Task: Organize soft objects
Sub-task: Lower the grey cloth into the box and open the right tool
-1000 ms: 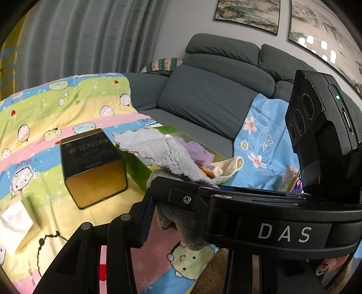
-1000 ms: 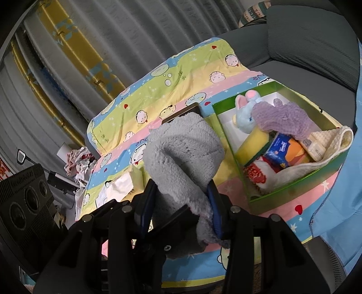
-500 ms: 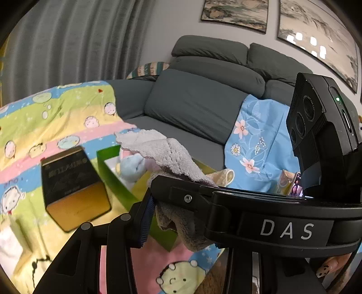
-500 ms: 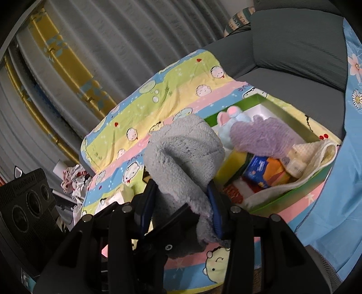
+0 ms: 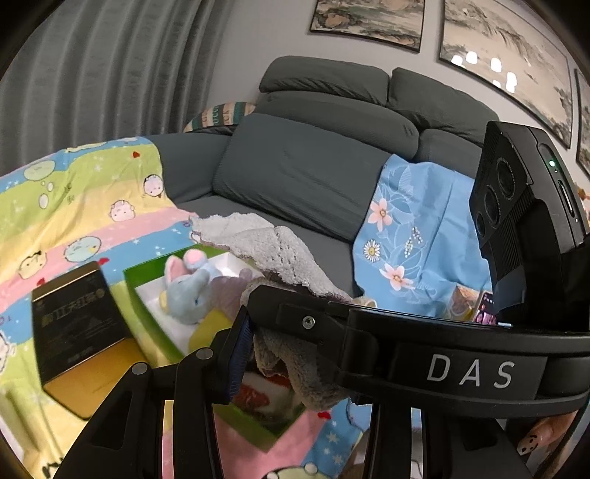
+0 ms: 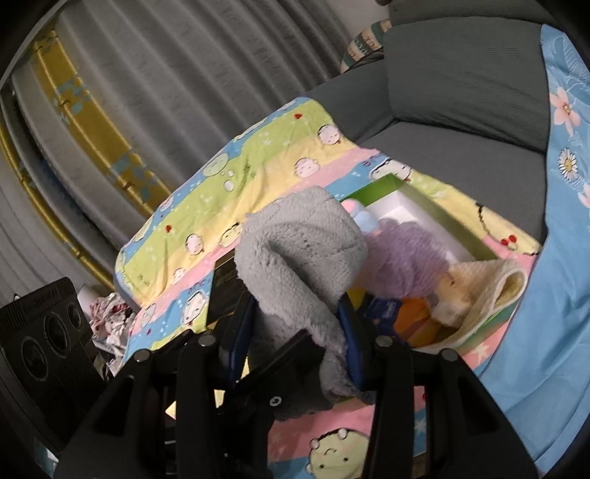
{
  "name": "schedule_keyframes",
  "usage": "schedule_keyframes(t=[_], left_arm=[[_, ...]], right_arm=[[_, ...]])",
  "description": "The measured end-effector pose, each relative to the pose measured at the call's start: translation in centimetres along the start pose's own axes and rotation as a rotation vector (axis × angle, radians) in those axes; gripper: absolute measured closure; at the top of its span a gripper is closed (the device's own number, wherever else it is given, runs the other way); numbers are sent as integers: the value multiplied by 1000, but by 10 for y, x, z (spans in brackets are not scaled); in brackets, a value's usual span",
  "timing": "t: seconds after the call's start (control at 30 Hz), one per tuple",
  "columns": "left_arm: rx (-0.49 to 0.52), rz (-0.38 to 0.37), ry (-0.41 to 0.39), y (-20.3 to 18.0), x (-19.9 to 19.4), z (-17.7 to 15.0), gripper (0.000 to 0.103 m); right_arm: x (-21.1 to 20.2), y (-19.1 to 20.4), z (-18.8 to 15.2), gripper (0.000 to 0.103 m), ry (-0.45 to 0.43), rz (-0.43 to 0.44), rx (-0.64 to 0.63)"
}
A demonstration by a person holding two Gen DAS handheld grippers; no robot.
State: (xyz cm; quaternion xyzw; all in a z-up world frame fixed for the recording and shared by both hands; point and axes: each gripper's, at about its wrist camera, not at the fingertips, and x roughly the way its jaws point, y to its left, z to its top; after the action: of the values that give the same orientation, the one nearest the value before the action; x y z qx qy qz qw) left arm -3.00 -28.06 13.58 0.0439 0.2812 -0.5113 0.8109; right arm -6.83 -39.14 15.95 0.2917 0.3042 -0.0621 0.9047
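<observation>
Above green box (image 6: 462,235) on cartoon blanket (image 6: 258,165) | grey fleece cloth (image 6: 302,250): both claws, left claw (image 5: 250,331) and right claw (image 6: 295,331), clamped on it, part-closed | step: carrying it boxward | next: likely lower beside plush bunny (image 5: 188,291), release.

A dark grey fabric sofa (image 5: 313,173) with thick back cushions filled the middle of the room. Behind the sofa rose a pale grey wall (image 5: 258,33) hung with framed landscape paintings (image 5: 505,48), whose glass caught small bright spots of light. To the sofa's left hung long grey pleated curtains (image 5: 92,73); further along that side, a yellow patterned curtain strip (image 6: 84,121) showed. A light blue floral cloth (image 5: 416,235) draped the sofa's right part, and a pastel striped cartoon-print blanket (image 5: 73,206) covered its left. A striped cushion, perhaps, (image 5: 217,116) sat on the sofa's left arm.
</observation>
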Motion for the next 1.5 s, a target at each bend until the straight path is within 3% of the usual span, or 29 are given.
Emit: schedule_keyframes(t=[0.5, 0.8, 1.3, 1.4, 1.43, 1.47, 1.5], left_arm=[[-57, -54, 76, 18, 52, 4, 61], [-105, -44, 170, 28, 80, -5, 61], [-180, -12, 227, 28, 92, -16, 61], [-182, -14, 230, 25, 84, -12, 58], [-181, -4, 227, 25, 79, -10, 55], [-177, 10, 225, 23, 75, -8, 45], [-173, 25, 219, 22, 70, -7, 36]], right_arm=[[34, -32, 18, 58, 49, -73, 69], [60, -51, 17, 58, 114, -104, 123], [70, -62, 12, 58, 155, -137, 165], [61, -56, 14, 51, 137, -148, 154], [57, -54, 15, 43, 125, -155, 147], [50, -50, 15, 33, 108, -164, 133], [46, -47, 15, 29, 99, -170, 124]])
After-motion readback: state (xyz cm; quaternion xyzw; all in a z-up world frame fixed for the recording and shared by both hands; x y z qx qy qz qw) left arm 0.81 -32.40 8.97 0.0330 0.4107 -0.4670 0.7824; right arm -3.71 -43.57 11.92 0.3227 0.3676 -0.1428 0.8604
